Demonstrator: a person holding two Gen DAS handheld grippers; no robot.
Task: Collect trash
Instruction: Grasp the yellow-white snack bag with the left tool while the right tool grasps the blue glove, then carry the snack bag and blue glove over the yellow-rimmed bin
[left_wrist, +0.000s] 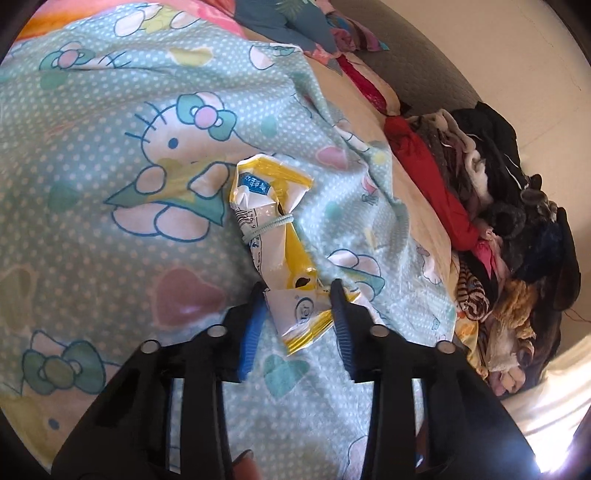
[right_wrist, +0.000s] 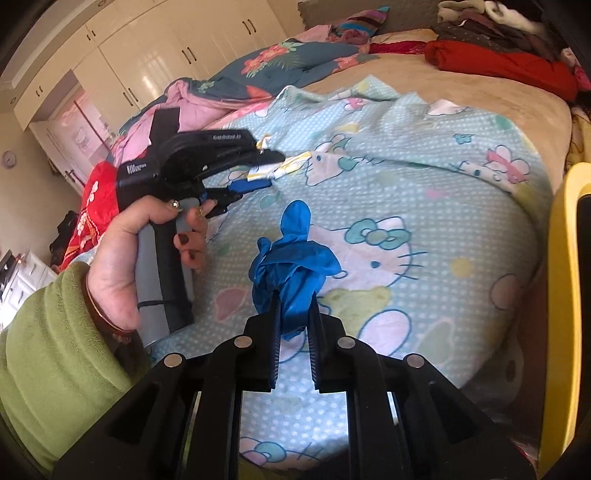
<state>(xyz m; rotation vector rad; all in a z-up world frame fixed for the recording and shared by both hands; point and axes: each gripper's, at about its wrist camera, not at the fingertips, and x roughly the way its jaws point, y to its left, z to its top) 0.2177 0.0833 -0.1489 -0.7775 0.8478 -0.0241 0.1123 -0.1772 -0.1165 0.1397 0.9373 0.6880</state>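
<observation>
A: Fingers (left_wrist: 337, 295) of the left gripper (left_wrist: 297, 291) straddle the near end of a crumpled yellow wrapper (left_wrist: 275, 221) on the bedspread (left_wrist: 92, 166); the pads appear to press its edges, the jaws narrowed about it.

B: And the way it lies?

A: Its long axis runs straight away from the gripper, up the bed, a band (left_wrist: 269, 225) cinched round its middle. Only the near end sits between the fingers.

B: The other side?

A: The right gripper (right_wrist: 294, 295) has its jaws nearly closed on a blue glove (right_wrist: 291, 266), which bunches upward out of the pinch, above the bedspread.

B: Which hand is nearer the wrapper?

A: The left hand (right_wrist: 122, 258), green sleeve (right_wrist: 48, 350) showing, already on it. The right is occupied.

B: Any bin?

A: A yellow rim (right_wrist: 565, 277) stands at the right edge of the right view; whether it is a container, and what it holds, cannot be told. Clothes (left_wrist: 498, 203) are heaped along the bed's far side.
</observation>
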